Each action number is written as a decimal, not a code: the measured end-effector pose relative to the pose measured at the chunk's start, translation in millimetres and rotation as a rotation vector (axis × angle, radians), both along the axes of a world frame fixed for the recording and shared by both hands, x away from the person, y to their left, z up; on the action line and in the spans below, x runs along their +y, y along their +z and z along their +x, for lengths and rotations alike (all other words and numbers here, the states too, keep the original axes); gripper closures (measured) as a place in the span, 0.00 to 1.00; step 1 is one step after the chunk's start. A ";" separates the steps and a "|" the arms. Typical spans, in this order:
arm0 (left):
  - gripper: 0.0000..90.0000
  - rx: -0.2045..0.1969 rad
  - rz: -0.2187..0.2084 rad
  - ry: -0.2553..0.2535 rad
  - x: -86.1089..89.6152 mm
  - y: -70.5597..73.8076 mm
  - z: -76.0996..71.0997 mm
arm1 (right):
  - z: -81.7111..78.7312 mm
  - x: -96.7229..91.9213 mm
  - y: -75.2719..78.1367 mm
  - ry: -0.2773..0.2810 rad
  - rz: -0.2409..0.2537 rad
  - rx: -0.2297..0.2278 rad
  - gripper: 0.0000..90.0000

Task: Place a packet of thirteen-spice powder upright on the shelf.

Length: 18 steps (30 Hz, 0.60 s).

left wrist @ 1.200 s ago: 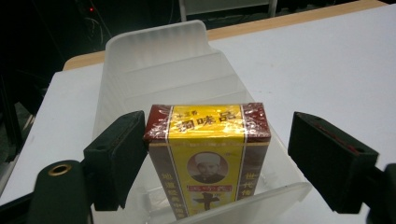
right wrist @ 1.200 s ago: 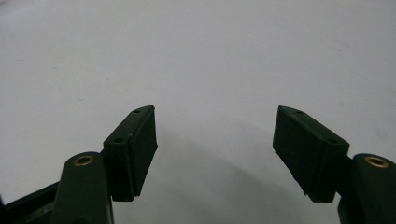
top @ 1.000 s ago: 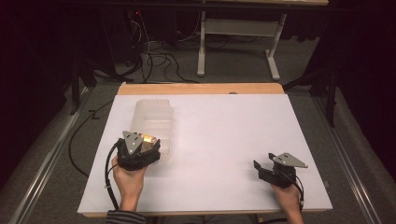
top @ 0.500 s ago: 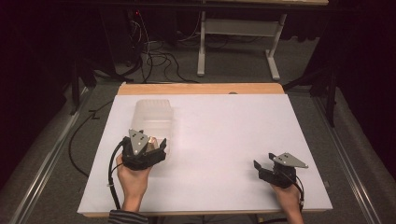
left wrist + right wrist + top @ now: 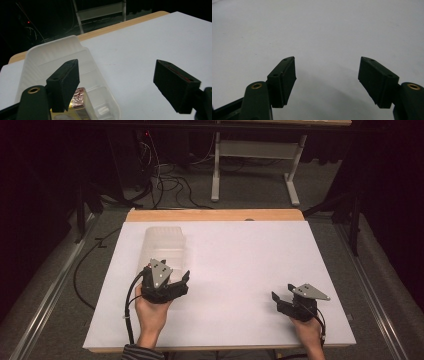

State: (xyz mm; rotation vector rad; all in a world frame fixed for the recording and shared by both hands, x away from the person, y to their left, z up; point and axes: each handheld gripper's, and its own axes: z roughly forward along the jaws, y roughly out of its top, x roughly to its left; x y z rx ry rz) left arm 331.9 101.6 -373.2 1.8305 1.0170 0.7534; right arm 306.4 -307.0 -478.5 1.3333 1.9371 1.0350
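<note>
Left gripper at the near-left of the white table, just in front of a clear plastic container; jaws spread wide, just been closing a little, nothing between them. In the left gripper view, 1 jaw over the container wall, the other over bare table. Inside the container, near end, a small box with foil-like reddish and yellow wrapping, partly hidden behind the jaw. Container lying lengthwise on the left half of the table, far end near the wooden edge.

Right gripper at the near-right, well apart from the container; jaws released and wide in the right gripper view, over bare table.
</note>
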 end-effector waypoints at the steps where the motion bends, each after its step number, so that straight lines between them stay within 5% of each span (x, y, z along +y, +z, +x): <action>1: 0.24 0.003 -0.001 -0.005 -1.4 -0.3 0.0 | -0.1 0.1 0.0 -0.002 0.002 0.001 0.34; 18: 0.25 0.028 -0.011 -0.067 -19.7 -5.6 -1.3 | -0.2 0.0 0.0 -0.004 0.004 -0.004 0.34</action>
